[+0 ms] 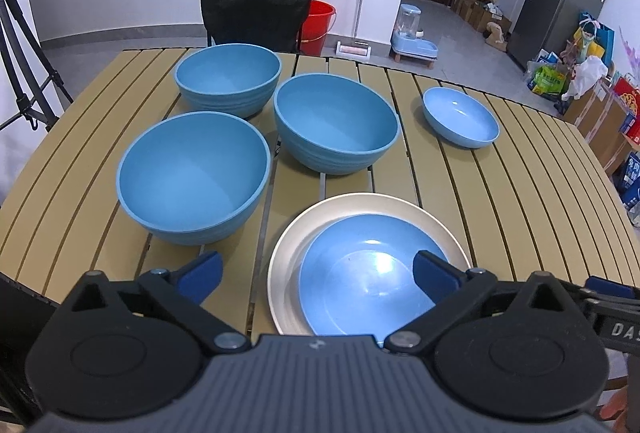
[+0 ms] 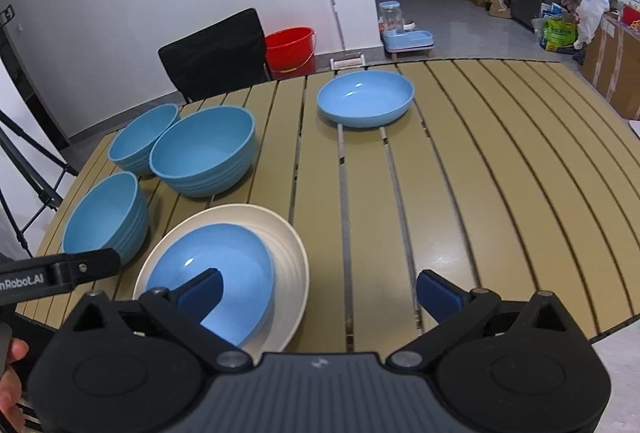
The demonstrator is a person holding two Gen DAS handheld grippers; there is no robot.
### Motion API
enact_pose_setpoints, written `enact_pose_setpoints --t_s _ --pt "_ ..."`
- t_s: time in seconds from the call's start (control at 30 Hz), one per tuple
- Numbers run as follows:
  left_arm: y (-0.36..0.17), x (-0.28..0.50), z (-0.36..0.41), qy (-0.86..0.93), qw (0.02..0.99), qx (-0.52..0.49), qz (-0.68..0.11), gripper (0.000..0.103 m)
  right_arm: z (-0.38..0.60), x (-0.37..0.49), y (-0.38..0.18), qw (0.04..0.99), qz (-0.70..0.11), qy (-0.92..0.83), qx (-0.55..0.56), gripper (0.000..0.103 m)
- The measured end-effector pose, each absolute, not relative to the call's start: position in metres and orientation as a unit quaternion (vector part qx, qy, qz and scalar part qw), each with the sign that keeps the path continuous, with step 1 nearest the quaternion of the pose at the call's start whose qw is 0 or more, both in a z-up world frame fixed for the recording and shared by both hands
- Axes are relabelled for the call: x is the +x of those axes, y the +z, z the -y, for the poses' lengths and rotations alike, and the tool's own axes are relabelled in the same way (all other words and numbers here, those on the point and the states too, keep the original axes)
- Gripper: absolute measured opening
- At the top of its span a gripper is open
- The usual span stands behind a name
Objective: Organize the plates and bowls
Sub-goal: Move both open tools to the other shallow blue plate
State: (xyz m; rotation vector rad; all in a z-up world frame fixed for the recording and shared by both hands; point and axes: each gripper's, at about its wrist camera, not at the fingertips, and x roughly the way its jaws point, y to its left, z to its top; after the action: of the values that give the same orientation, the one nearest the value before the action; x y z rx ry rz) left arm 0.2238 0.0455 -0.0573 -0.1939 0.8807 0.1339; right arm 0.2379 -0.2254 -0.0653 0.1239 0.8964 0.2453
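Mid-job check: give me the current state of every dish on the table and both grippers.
Cream plate: flat on table, blue plate on it.
Stacked blue plate: upright, empty.
Lone blue plate: apart, empty.
Three blue bowls: upright, empty, unstacked.
Left gripper: open, holding nothing.
Right gripper: open, holding nothing.

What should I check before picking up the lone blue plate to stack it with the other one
1. Left gripper open and empty: ok.
2. Right gripper open and empty: ok.
3. Lone blue plate upright, nothing on it or touching it: ok.
4. Blue plate sits inside the cream plate, ready to take another: ok, though off-centre.
5. Three deep blue bowls stand clear of the path across the table: ok.
6. Lone plate's rim within the jaws' span: cannot tell.
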Motion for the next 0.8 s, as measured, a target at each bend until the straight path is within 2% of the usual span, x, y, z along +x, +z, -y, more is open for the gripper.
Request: enact_pose_setpoints --t_s 0.8 --pt "-0.030 0.265 -0.013 0.030 0.904 -0.069 -0.421 0.103 0.268 0.259 -0.046 0.900 -0.420 0.090 0.072 0.103"
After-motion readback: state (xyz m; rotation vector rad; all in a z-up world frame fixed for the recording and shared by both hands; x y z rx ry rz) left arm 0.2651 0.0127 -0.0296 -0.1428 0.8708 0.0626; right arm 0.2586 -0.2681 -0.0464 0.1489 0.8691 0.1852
